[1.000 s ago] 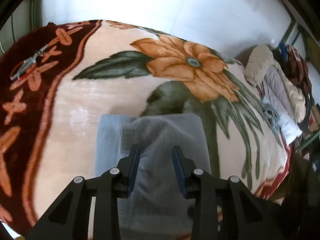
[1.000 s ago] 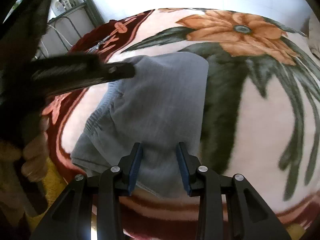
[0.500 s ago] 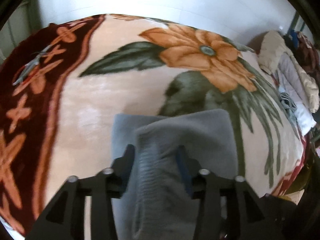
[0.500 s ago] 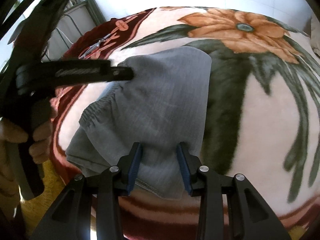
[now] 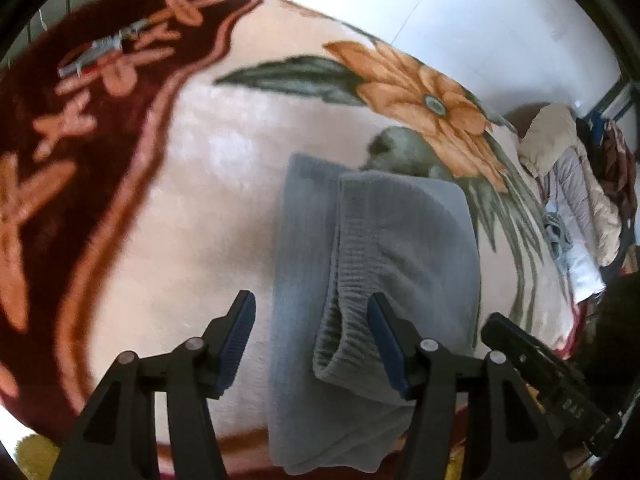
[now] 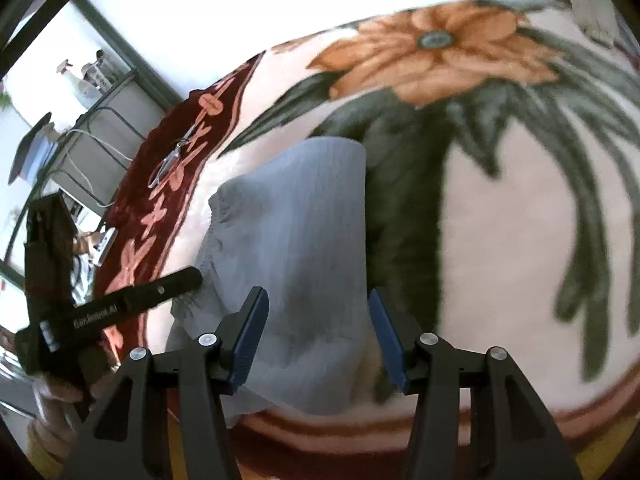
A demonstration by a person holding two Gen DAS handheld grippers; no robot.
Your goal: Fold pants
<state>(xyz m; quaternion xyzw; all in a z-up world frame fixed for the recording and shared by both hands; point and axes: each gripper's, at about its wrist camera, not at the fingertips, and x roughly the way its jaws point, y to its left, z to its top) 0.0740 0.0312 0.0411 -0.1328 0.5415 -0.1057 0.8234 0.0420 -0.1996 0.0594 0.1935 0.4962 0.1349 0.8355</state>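
1. Left gripper (image 5: 312, 336): jaws apart, gripping nothing; ribbed waistband fold bunched against its right finger.
2. Grey pants (image 6: 296, 248): folded bundle on floral blanket (image 6: 500, 220), long axis running away from both grippers.
3. Right gripper (image 6: 316, 336): jaws apart, straddling near hem, seemingly nearer.

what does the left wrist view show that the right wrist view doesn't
Only the left wrist view shows the heap of clothes past the blanket's far right edge.

Only the right wrist view shows the metal shelf at the left and the person's hand holding the left tool against the pants' edge.

Both show the folded grey pants on the flowered blanket.
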